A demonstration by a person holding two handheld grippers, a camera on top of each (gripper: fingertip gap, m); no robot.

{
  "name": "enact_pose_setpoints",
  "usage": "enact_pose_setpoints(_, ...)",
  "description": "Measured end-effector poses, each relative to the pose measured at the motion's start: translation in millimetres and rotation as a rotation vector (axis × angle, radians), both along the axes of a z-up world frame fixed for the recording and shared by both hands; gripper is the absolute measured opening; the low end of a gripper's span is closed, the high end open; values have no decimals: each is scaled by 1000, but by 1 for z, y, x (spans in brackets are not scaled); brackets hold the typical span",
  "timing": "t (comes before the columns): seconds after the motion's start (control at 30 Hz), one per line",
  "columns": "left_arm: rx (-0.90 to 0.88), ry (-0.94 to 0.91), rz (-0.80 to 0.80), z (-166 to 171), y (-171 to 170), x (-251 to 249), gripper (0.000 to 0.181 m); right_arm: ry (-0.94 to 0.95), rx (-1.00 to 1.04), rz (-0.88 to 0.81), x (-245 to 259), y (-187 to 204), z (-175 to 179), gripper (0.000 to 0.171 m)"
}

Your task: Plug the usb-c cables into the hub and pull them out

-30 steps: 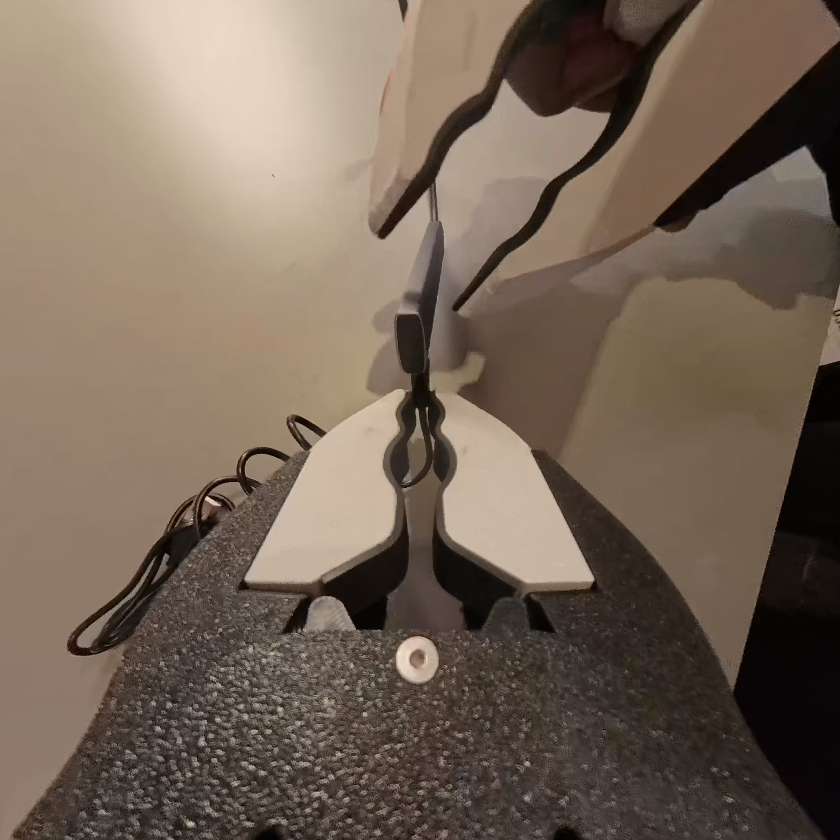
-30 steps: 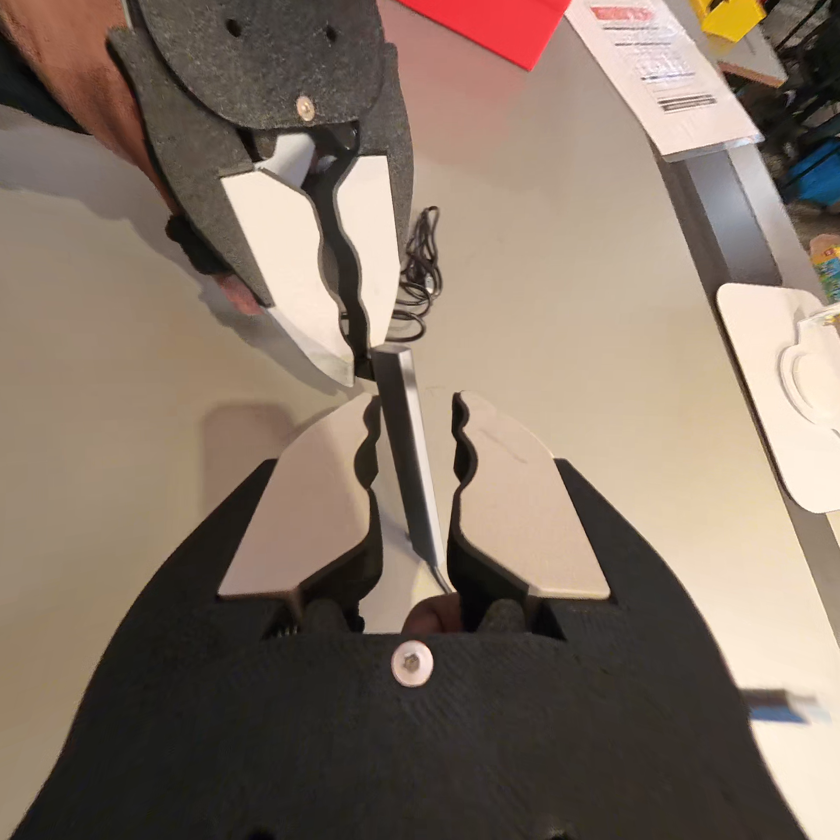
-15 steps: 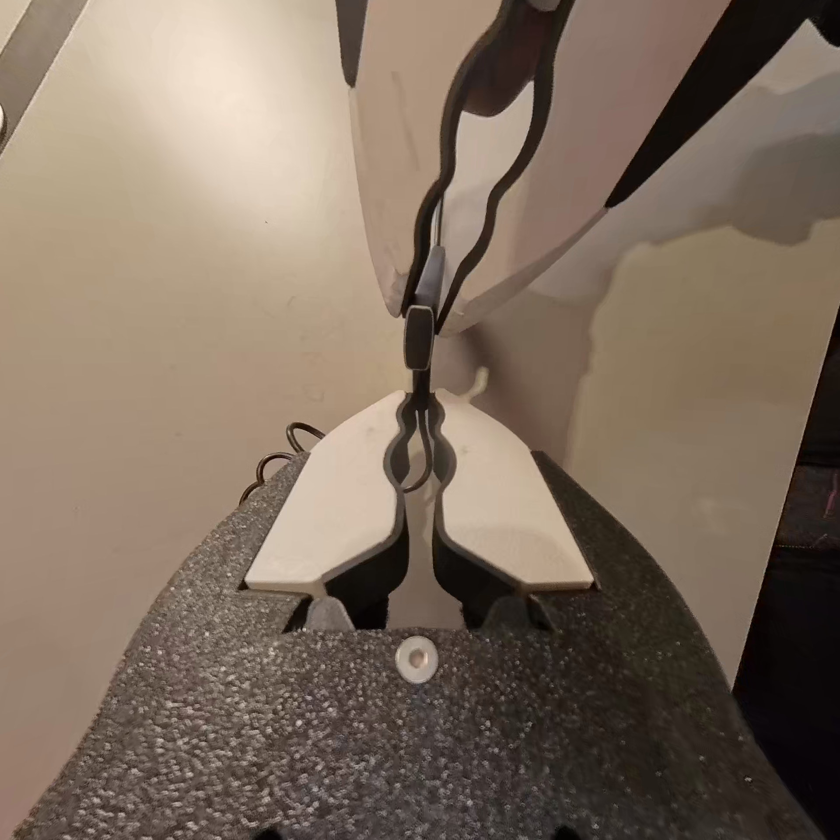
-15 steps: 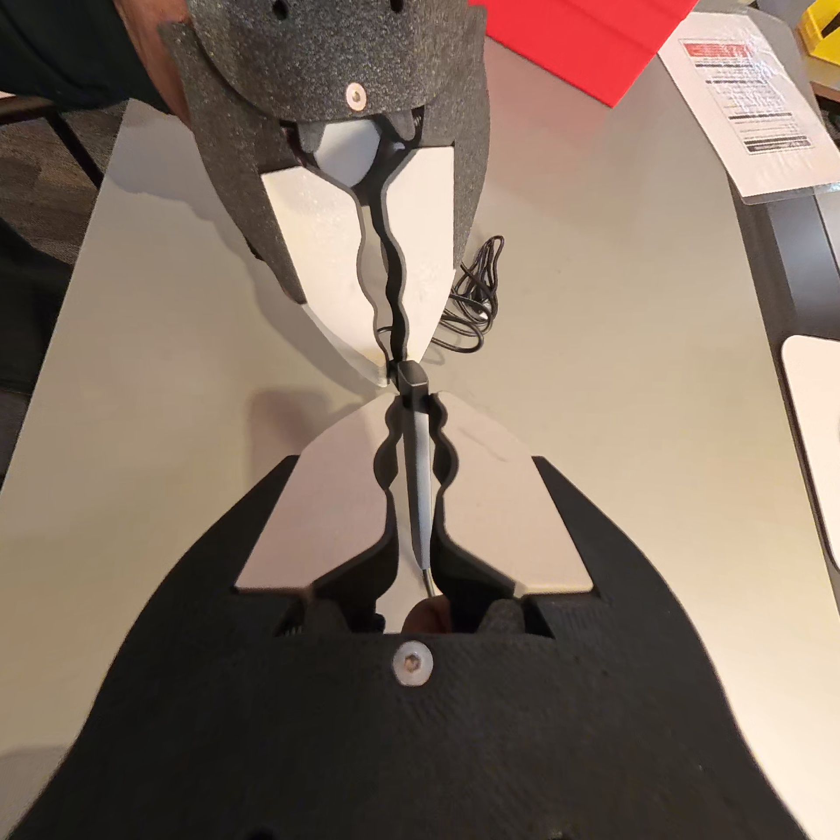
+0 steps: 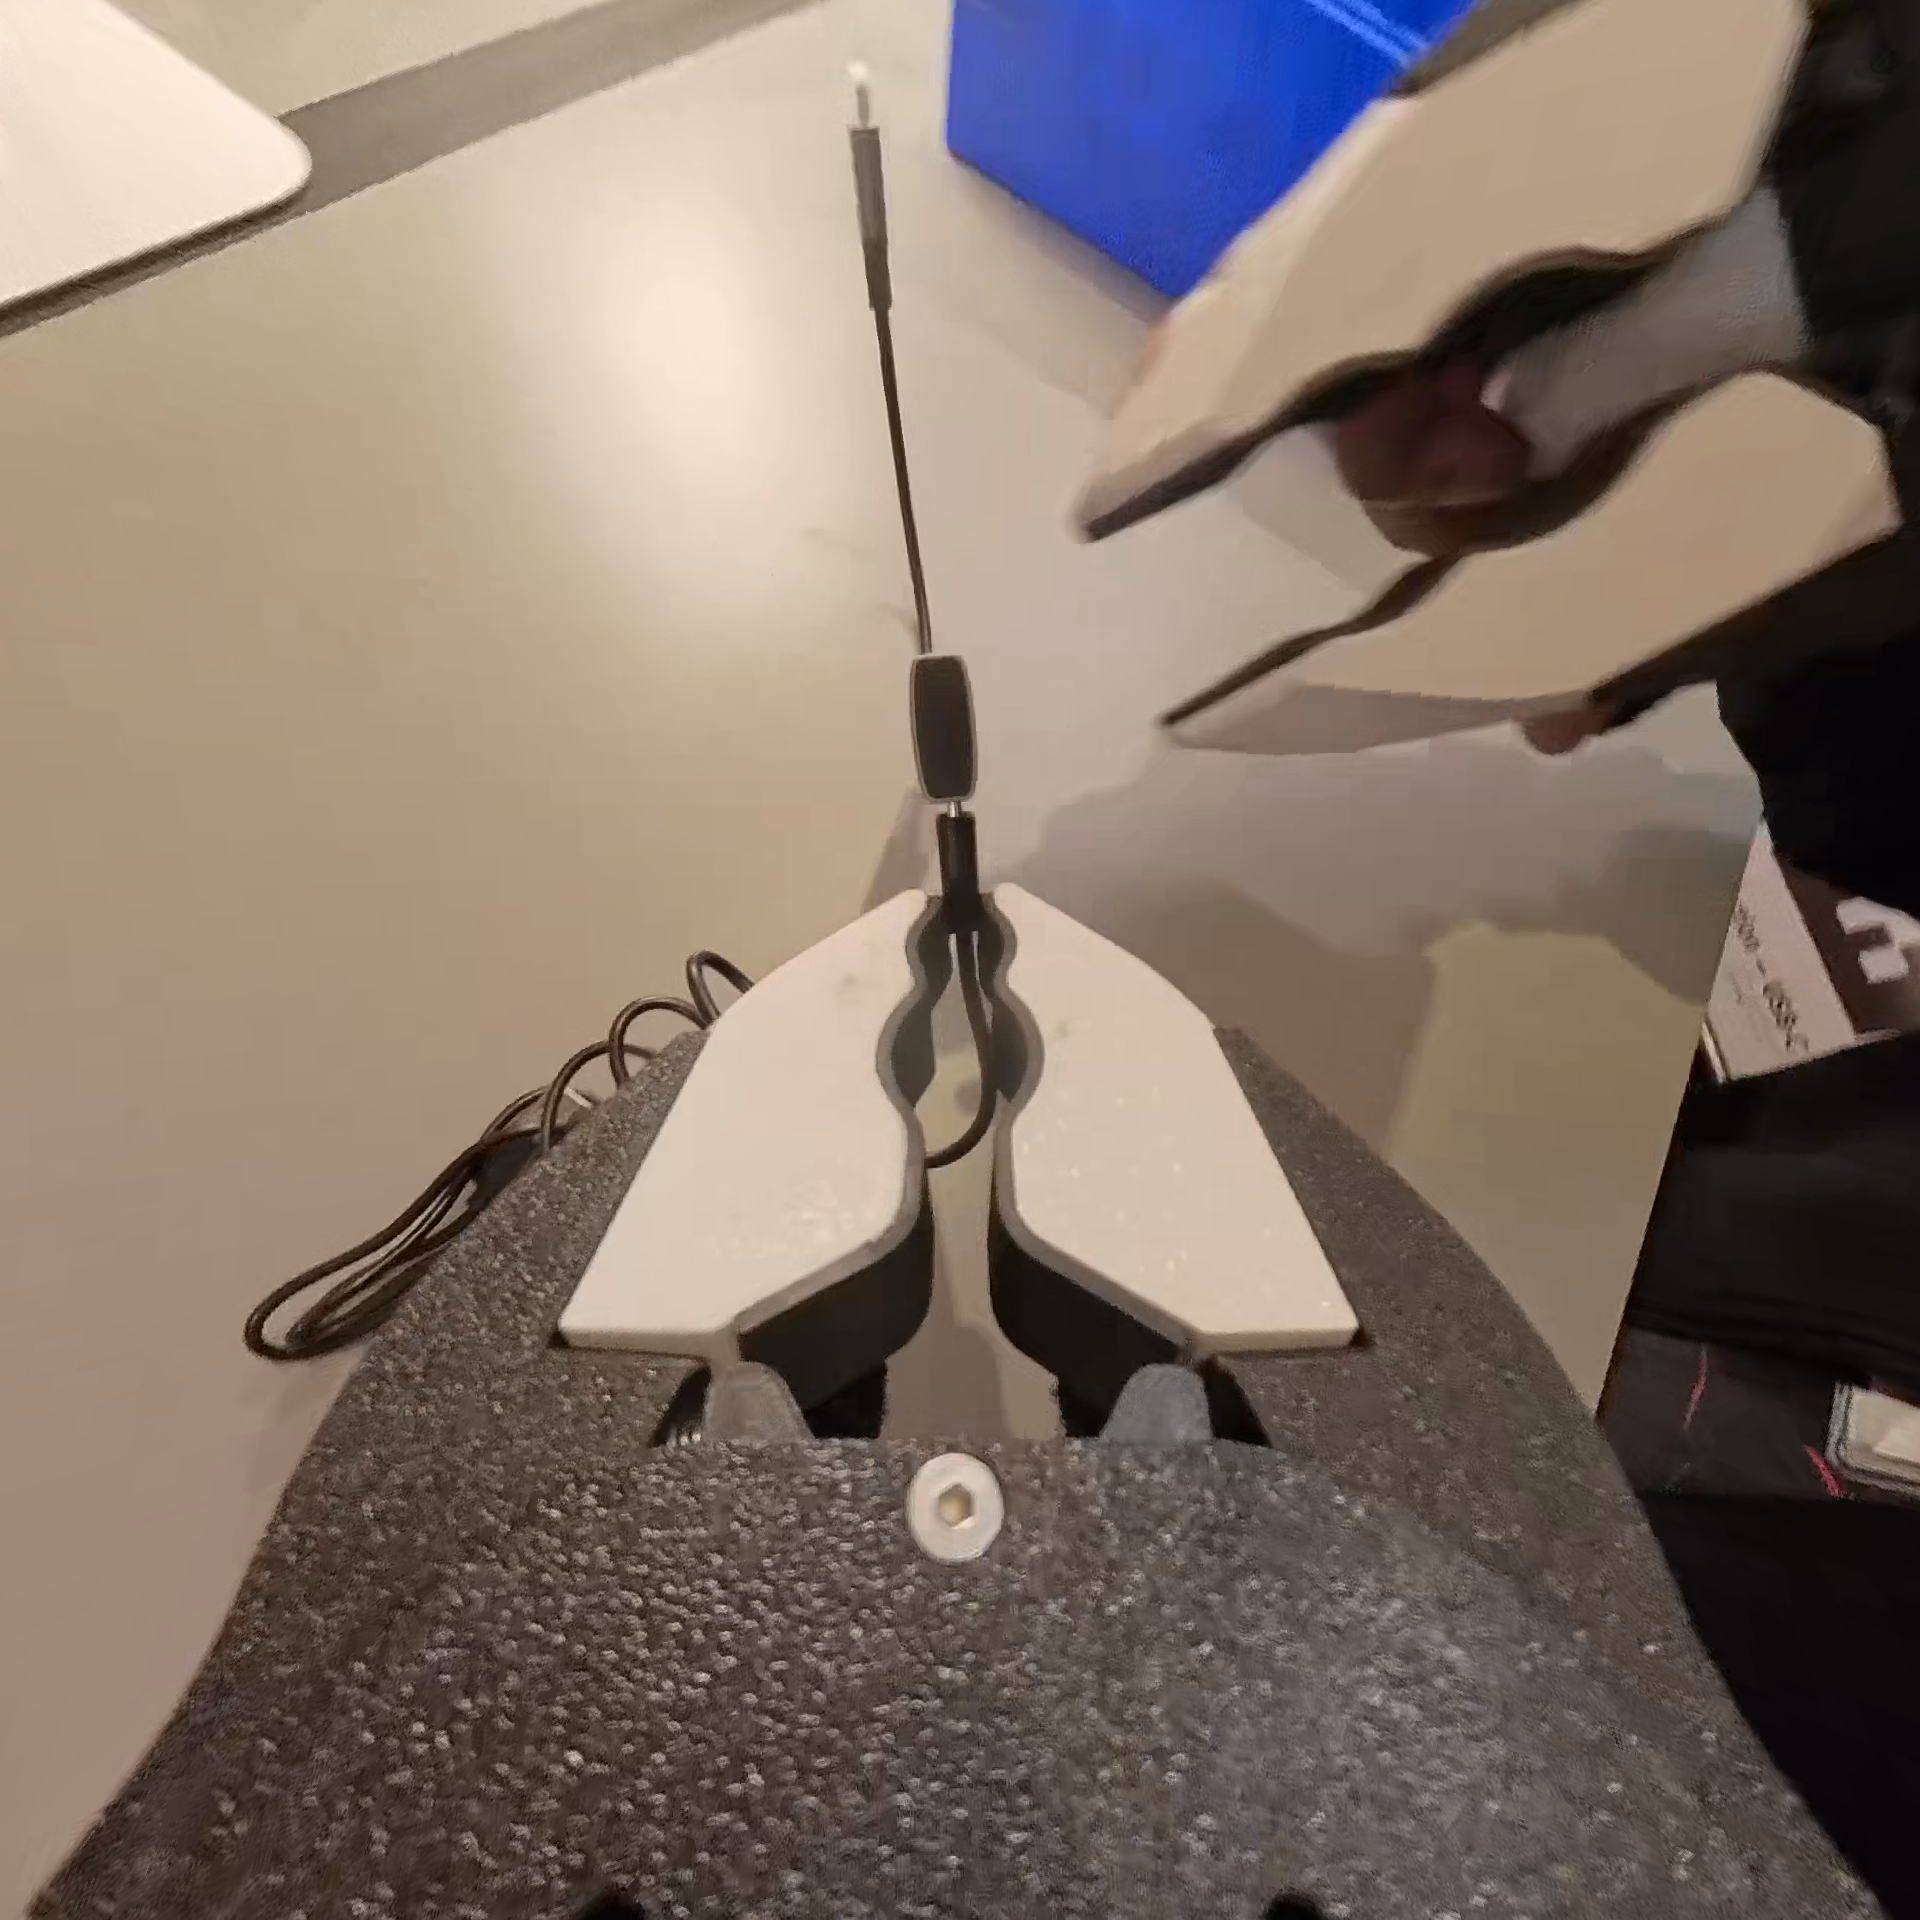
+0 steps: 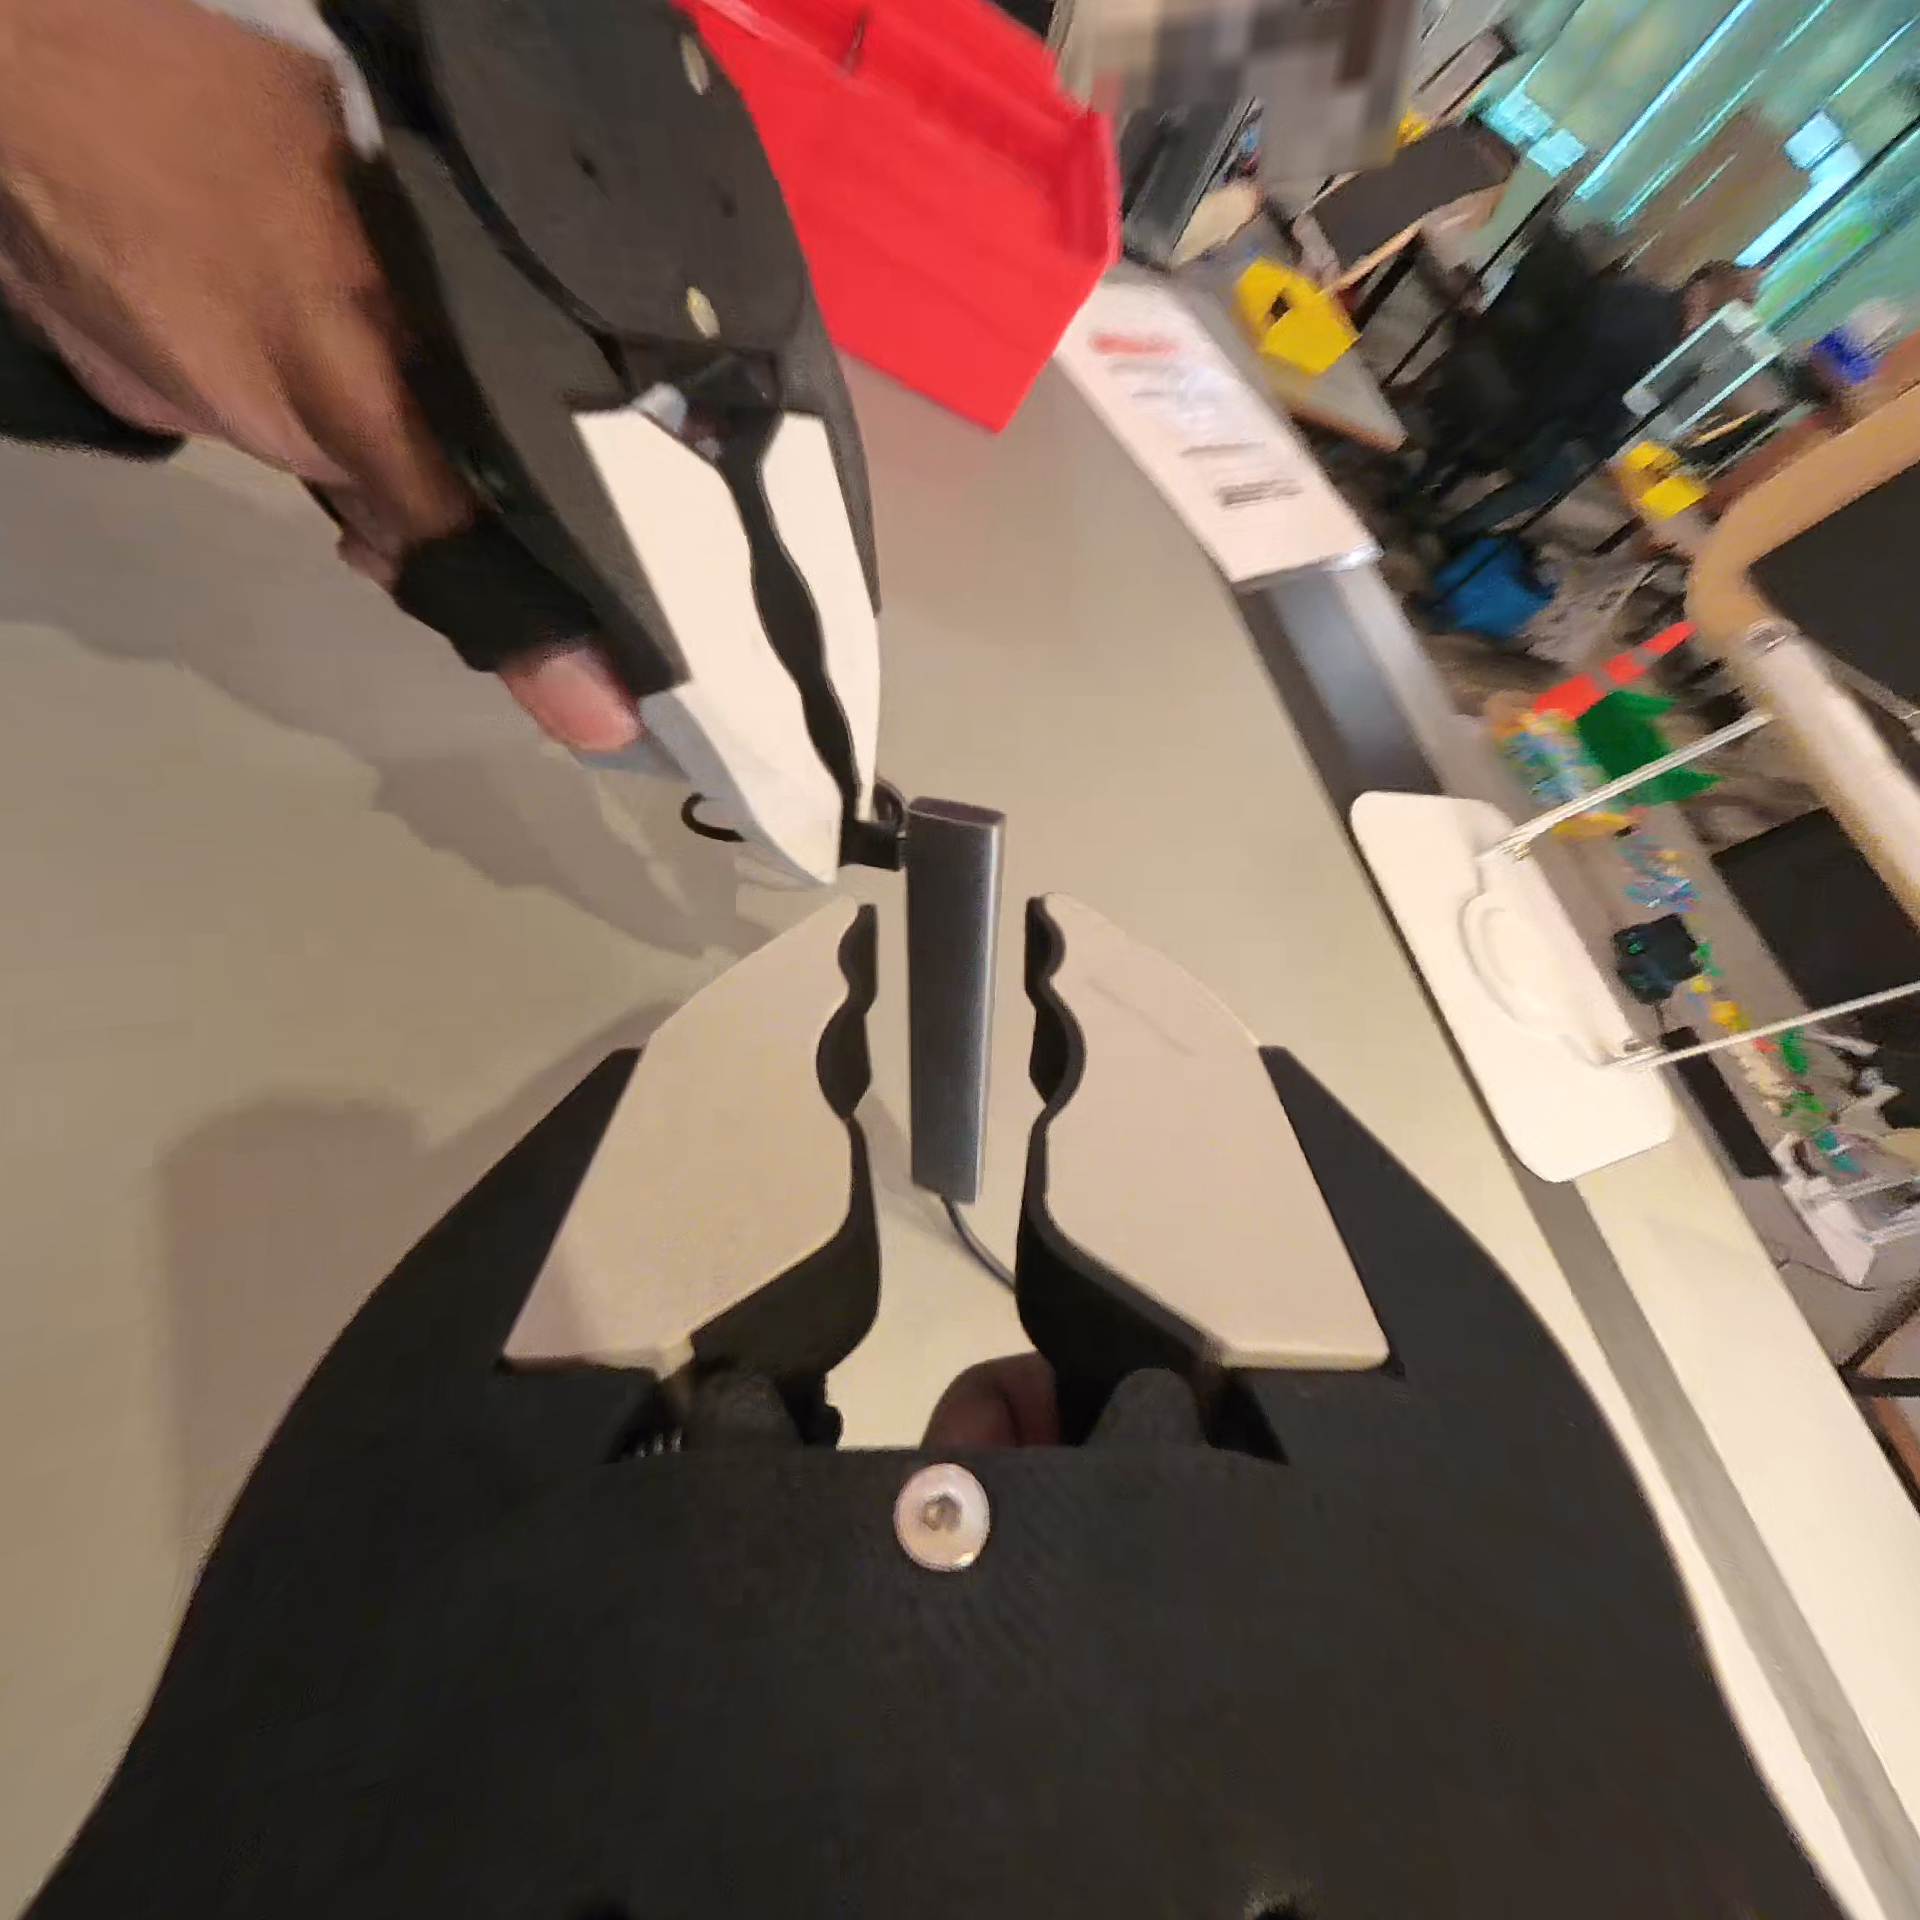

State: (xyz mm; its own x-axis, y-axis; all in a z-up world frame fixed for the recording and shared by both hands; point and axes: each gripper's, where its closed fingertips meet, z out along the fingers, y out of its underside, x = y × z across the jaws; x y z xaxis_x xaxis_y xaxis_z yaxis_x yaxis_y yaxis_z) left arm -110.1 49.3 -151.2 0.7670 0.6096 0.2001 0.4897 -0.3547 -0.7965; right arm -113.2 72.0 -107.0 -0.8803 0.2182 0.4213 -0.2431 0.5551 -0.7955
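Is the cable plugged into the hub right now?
In. The cable plug meets the hub end with a sliver of metal showing; the left gripper pinches it.

A dark grey, flat metal hub (image 6: 954,997) carries a thin black cable (image 5: 896,416) at its far end. The glossy black usb-c plug (image 5: 958,854) trails a coiled black cord (image 5: 436,1216). Both tools have pale cream fingers (image 5: 779,1143) edged in black, on speckled charcoal bodies (image 5: 935,1662). The beige table (image 5: 416,623) has a bright blue box (image 5: 1164,135) at its far edge, a red folder (image 6: 935,229) at another.
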Motion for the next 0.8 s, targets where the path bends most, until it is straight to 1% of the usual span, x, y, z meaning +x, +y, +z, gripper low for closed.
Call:
enact_pose_setpoints(0.07,82,-13,60,7,-14,-8,5,1,-53,3,10,0,9,27)
enact_pose_setpoints(0.13,229,-34,114,21,-32,-18,5,-55,-61,10,18,-1,4,27)
enact_pose_setpoints(0.27,523,-128,195,37,-75,-32,5,-181,-9,-17,24,-11,-27,33)
enact_pose_setpoints(0.4,692,-248,240,28,-107,-40,6,-289,7,-44,29,-42,-51,37)
enact_pose_setpoints(0.5,699,-322,267,6,-121,-42,5,-301,29,-47,31,-70,-63,41)
enact_pose_setpoints(0.6,707,-413,245,-11,-127,-40,5,-270,43,-48,28,-96,-69,43)
enact_pose_setpoints(0.73,620,-516,194,-35,-127,-33,5,-212,47,-77,17,-120,-69,48)
enact_pose_setpoints(0.8,558,-536,167,-46,-125,-29,5,-197,73,-88,13,-126,-73,48)
